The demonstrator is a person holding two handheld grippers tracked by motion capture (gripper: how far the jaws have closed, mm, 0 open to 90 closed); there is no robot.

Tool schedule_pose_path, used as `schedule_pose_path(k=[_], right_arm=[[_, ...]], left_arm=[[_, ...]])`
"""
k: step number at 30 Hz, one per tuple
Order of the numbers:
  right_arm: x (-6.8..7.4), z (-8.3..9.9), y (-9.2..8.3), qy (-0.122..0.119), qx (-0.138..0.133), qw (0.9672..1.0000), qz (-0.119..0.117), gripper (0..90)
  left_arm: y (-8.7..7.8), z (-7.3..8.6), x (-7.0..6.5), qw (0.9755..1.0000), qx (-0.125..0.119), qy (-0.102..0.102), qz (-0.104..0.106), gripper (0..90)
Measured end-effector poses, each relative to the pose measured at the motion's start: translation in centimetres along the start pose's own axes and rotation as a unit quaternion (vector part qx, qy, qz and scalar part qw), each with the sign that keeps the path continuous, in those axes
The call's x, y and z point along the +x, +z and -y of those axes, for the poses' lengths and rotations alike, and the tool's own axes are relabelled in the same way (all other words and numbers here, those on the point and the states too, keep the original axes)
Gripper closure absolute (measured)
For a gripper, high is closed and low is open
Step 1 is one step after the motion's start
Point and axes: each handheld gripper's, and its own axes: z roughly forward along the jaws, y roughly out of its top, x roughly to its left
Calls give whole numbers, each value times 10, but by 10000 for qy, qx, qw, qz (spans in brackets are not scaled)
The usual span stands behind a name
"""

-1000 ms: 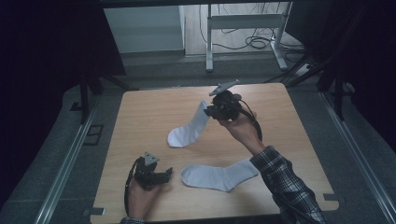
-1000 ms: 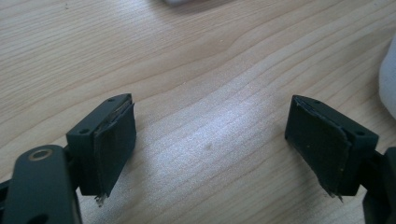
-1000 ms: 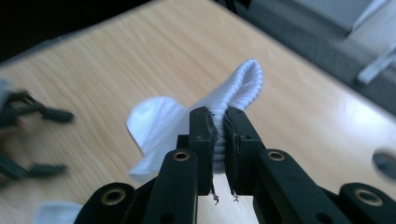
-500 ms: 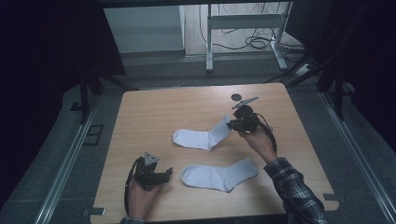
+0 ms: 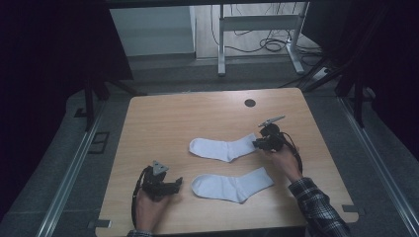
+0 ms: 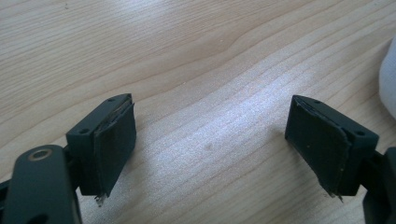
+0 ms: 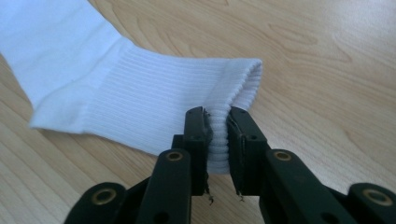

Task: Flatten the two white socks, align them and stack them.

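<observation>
Two white socks lie flat on the wooden table [image 5: 168, 118]. The far sock [image 5: 222, 148] points its toe left, and its ribbed cuff [image 7: 116, 98] sits between the pads of my right gripper [image 5: 258, 144] [image 7: 217, 126]. Those jaws have just been opening a little, but the pads still pinch the cuff's edge. The near sock [image 5: 231, 184] lies parallel, closer to the front edge. My left gripper [image 5: 177, 185] [image 6: 212, 154] rests low over bare wood, left of the near sock's toe [image 6: 388, 88], open wide with nothing between its jaws.
A small black round grommet [image 5: 250, 102] sits in the table near its far edge. Beyond the table stands a white desk frame [image 5: 257, 29] with cables on the floor. Metal rails run along both sides of the table.
My right gripper has come down and to the right with the far sock, which hung from it before and now lies stretched flat on the table. The left gripper has not moved.
</observation>
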Motion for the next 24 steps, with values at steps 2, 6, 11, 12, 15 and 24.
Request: schedule_pose_path(k=[2, 6, 11, 12, 15, 24], right_arm=[[-2, 4, 1, 35, 7, 10000, -9, 733], [-3, 9, 2, 56, -51, 10000, -13, 660], [-4, 11, -7, 36, -292, 9995, -71, 591], [-4, 11, -9, 44, -344, 9994, -79, 584], [-4, 12, -13, 45, -438, 9990, -118, 570], [-6, 14, -16, 38, -477, 9987, -157, 555]], left_arm=[[0, 0, 0, 10000, 2, -1, 1, 164], [0, 0, 0, 10000, 5, 18, 14, 163], [1, -3, 3, 9999, -22, 69, 76, 197], [2, -4, 4, 9999, -17, 53, 86, 207], [3, -9, 8, 9998, -68, -7, 172, 216], [7, -40, 16, 9994, -256, 147, 191, 252]])
